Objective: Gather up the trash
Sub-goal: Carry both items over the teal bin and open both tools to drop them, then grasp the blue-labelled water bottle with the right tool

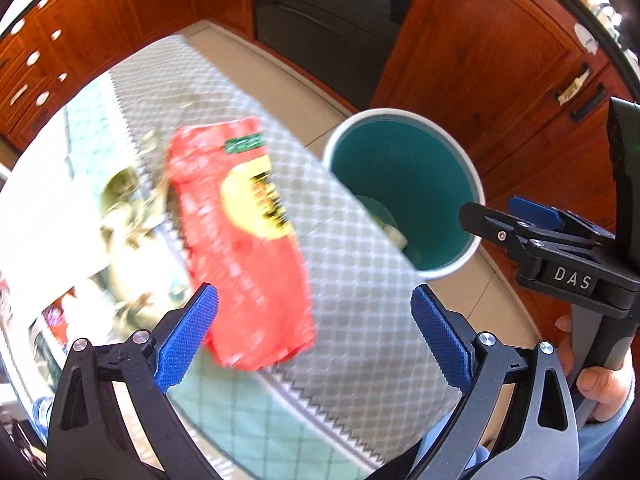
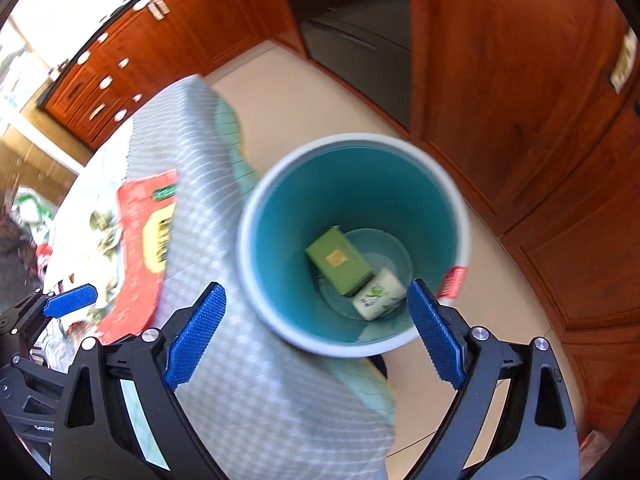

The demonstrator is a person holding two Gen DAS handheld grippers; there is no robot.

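The red wrapper (image 1: 240, 240) lies flat on the checked cloth (image 1: 352, 280) that covers the table, just beside the teal bin (image 2: 352, 184), which stands on the floor against the table's edge. Take that bin as your landmark. Inside it, at the bottom, you already have a green box (image 2: 338, 266) and a white packet (image 2: 378, 294) touching one another. A small red scrap (image 2: 452, 280) sits at the bin's rim on the side away from the table (whether it is stuck there or loose, I cannot tell).

Your left gripper (image 1: 314, 334) is spread wide over the table with the near end of the wrapper between its blue pads (image 1: 188, 340); it grips nothing. Your right gripper (image 2: 316, 336) is also wide apart, holding nothing, and hangs above the bin's near rim, looking down into it. Wooden cabinets (image 2: 520, 80) stand beyond the bin.
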